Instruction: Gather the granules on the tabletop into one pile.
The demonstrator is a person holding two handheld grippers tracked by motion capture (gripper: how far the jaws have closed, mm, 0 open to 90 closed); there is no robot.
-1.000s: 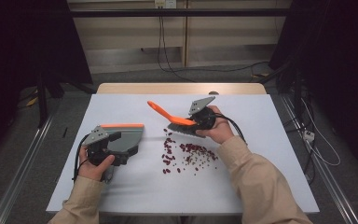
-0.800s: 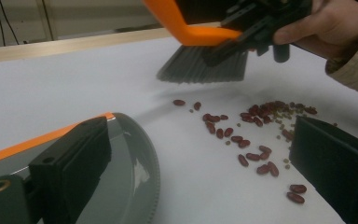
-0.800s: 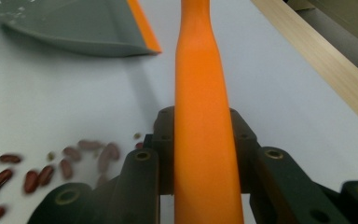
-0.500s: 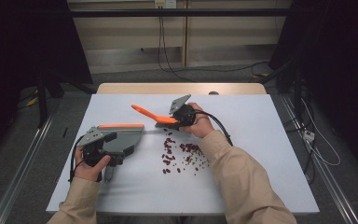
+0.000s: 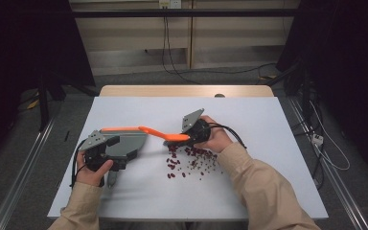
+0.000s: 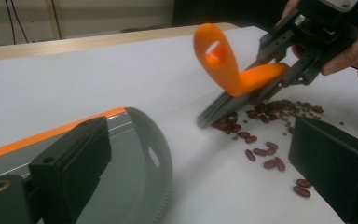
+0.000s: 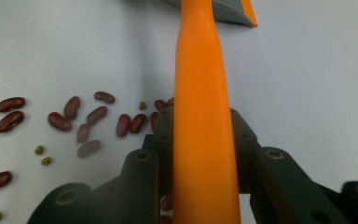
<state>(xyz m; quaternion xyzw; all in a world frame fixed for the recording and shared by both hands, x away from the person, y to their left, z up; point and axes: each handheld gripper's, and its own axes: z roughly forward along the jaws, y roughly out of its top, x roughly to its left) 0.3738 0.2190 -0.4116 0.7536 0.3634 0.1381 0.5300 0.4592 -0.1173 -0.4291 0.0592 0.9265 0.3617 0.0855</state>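
My right gripper (image 5: 191, 137) clamps the brush (image 5: 160, 134); my left (image 5: 106, 154) clamps the dustpan (image 5: 127, 143). The beans (image 5: 191, 160) lie scattered on the bench (image 5: 268, 143), none in the pan yet.

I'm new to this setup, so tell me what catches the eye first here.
The bright orange brush stands out mid-table, clamped by its handle in the right gripper, bristles at the scattered red beans. To its left, the left gripper holds a grey dustpan with an orange edge flat on the white table.
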